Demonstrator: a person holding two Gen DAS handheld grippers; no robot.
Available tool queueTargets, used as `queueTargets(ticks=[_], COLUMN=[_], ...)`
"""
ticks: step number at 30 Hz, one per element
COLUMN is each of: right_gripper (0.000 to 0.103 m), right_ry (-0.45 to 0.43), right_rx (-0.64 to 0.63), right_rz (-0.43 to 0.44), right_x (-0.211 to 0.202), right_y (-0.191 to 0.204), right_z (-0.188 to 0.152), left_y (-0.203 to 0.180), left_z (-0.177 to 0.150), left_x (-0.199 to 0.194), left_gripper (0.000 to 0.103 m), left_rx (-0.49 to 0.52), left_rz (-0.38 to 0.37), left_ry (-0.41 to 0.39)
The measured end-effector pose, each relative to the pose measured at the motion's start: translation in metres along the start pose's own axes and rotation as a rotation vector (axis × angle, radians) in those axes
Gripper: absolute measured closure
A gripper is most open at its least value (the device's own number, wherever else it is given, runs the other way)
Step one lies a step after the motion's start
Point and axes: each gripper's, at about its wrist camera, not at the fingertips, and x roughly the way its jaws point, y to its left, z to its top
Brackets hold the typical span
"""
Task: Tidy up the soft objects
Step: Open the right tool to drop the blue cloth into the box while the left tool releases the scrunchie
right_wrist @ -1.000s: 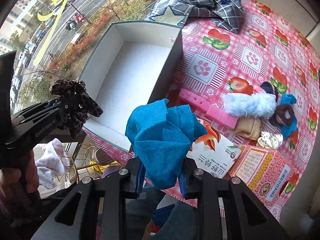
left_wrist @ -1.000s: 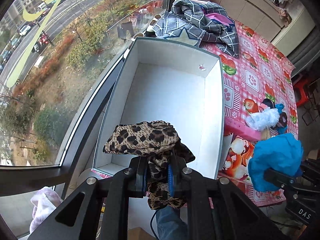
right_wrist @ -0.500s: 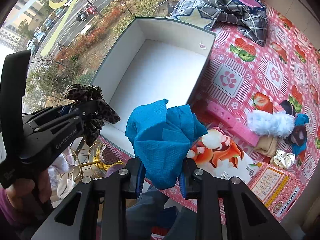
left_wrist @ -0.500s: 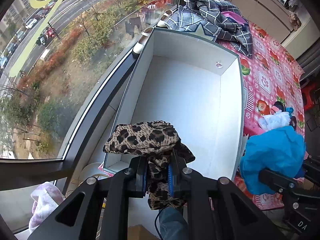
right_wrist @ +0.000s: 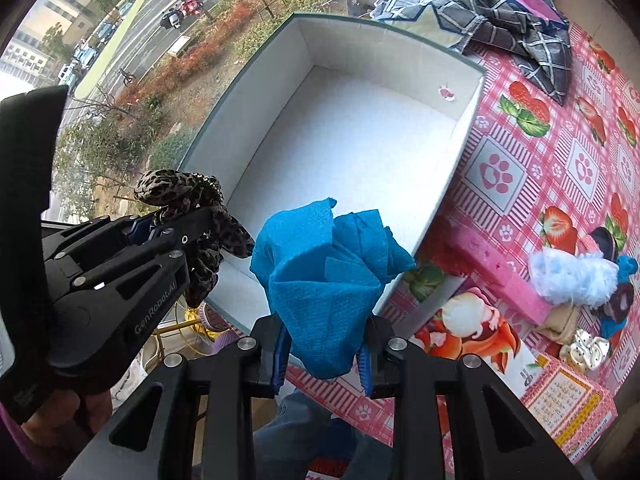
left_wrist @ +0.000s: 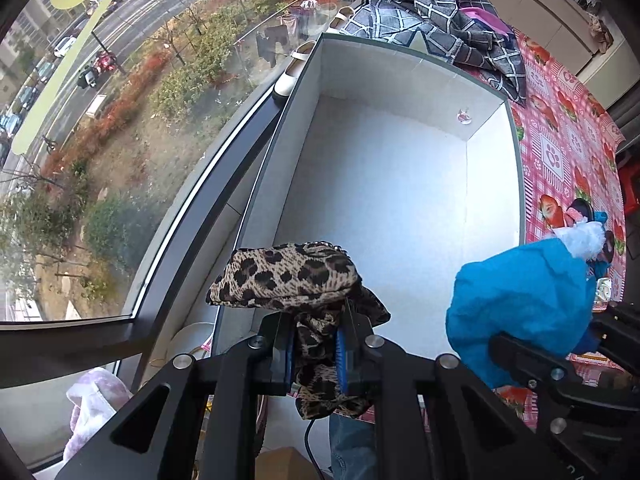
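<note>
My left gripper [left_wrist: 316,354] is shut on a leopard-print cloth [left_wrist: 286,274] and holds it above the near end of an empty white box [left_wrist: 400,208]. My right gripper [right_wrist: 324,354] is shut on a crumpled blue cloth [right_wrist: 326,268], held above the box's near right corner [right_wrist: 400,280]. The blue cloth also shows in the left wrist view [left_wrist: 520,316], and the leopard cloth in the right wrist view [right_wrist: 180,192]. More soft items, a white fluffy piece [right_wrist: 572,276] among them, lie in a heap on the red patterned tablecloth [right_wrist: 560,152].
A grey checked cloth [left_wrist: 440,28] lies beyond the box's far end. A pink block [right_wrist: 500,272], a printed packet [right_wrist: 472,328] and a red carton [right_wrist: 568,404] lie right of the box. A window runs along the box's left side.
Both grippers have moved left and forward towards the box with their cloths still held; the box now fills more of both views.
</note>
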Motion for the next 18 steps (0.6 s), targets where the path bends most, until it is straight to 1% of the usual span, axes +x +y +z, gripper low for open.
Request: queueTargets(ticks=[4,10,12,16,18], right_gripper=[0.074,0.074,0.074,0.074,0.074], right_ry=[0.041,0.116,0.14,0.156,0.171], right_rx=[-0.02,-0.036,-0.033,-0.032,-0.022], right_rz=[-0.01,-0.024,-0.001,0.004,0.026], right_x=[0.02,0.042,0.045,0.044,0.045], right_y=[0.005,0.009,0.008,0.009,0.009], right_z=[-0.002,-0.019,-0.025,-0.032,-0.036], left_y=[0.0,-0.001,-0.002,-0.004,-0.006], left_z=[-0.004,-0.012,-0.013,-0.017,-0.019], left_x=[0.007,0.015,0.015,0.016,0.017], left_gripper=[0.086,0.086,0.086,0.086,0.086], left_rx=[0.011,0.015,0.02,0.027,0.033], left_rz=[0.013,0.01,0.007,0.006,0.005], left_ry=[0.017,0.042,0.044,0.052,0.058])
